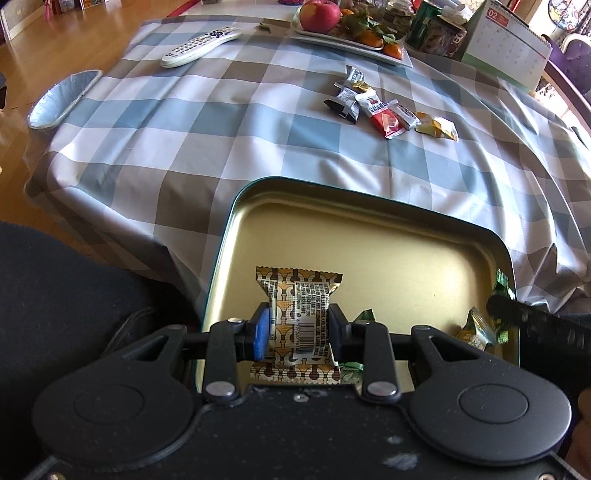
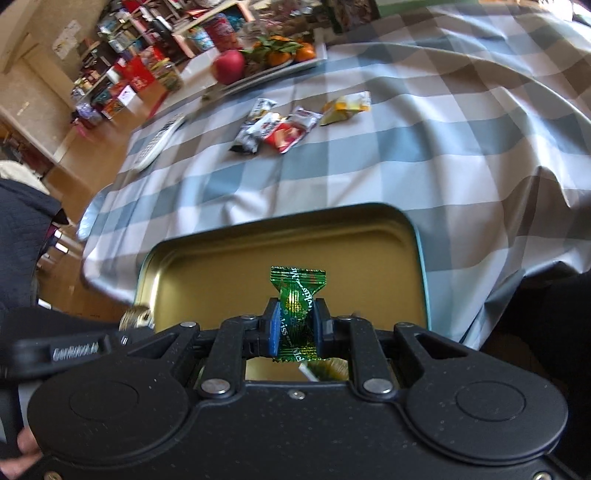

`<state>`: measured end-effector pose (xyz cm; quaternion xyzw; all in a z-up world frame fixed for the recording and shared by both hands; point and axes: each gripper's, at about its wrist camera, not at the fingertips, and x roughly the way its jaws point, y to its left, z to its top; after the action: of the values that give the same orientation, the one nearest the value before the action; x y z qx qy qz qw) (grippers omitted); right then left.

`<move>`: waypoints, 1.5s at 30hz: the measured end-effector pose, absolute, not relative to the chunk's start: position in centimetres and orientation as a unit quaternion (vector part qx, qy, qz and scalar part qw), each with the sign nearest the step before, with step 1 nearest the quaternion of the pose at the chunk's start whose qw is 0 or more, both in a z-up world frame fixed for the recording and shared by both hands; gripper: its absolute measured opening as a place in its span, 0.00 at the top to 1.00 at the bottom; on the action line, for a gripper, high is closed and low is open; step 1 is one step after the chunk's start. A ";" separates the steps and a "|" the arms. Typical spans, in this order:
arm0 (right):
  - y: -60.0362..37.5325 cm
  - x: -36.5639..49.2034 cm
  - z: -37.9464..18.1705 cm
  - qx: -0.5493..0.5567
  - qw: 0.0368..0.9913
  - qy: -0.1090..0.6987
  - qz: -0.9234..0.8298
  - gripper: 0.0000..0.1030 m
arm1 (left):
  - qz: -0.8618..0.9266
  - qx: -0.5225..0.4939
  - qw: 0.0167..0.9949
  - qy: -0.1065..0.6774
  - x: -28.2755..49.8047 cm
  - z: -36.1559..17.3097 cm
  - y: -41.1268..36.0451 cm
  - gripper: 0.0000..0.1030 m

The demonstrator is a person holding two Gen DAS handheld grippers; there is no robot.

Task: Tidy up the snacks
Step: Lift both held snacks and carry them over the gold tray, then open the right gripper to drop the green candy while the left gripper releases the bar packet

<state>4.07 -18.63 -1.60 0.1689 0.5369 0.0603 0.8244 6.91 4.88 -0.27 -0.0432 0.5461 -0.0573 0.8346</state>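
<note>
A gold-lined tin (image 1: 388, 229) (image 2: 369, 236) sits at the near edge of the checked tablecloth. My left gripper (image 1: 298, 330) is shut on a gold patterned snack packet (image 1: 299, 295), held over the tin's near left part. My right gripper (image 2: 294, 328) is shut on a green foil candy (image 2: 297, 295) above the tin. In the left wrist view the right gripper's finger and its green candy (image 1: 502, 286) show at the tin's right side. A yellow wrapped snack (image 1: 476, 330) lies inside the tin. Several loose snack packets (image 1: 384, 107) (image 2: 284, 125) lie farther out on the cloth.
A fruit plate (image 1: 354, 44) (image 2: 280, 62) with an apple and tangerines stands at the back. A white remote (image 1: 201, 46) (image 2: 155, 144) lies at the left. A desk calendar (image 1: 506, 48) and a green can (image 1: 424, 22) stand at the back right. A foil tray (image 1: 62, 99) overhangs the left edge.
</note>
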 end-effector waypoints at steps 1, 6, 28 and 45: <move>-18.4 3.6 -1.5 0.165 0.827 0.534 0.064 0.76 | -0.063 -0.045 0.835 0.545 6.7 -0.3 4.9 0.70; -17.1 1.6 -1.3 0.154 0.831 0.527 0.090 0.76 | -0.071 -0.052 0.829 0.552 5.8 -1.2 5.1 0.70; -14.9 0.6 -2.8 0.108 0.824 0.548 0.091 0.76 | -0.035 0.034 0.830 0.556 6.2 -3.3 2.9 0.68; -14.6 0.7 -2.9 0.097 0.816 0.562 0.096 0.70 | -0.060 0.052 0.839 0.539 5.6 -3.0 2.3 0.65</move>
<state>0.71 -14.56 -2.95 0.0969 0.5617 0.0962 0.8160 5.60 2.29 -2.97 0.0520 0.5389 -0.0600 0.8386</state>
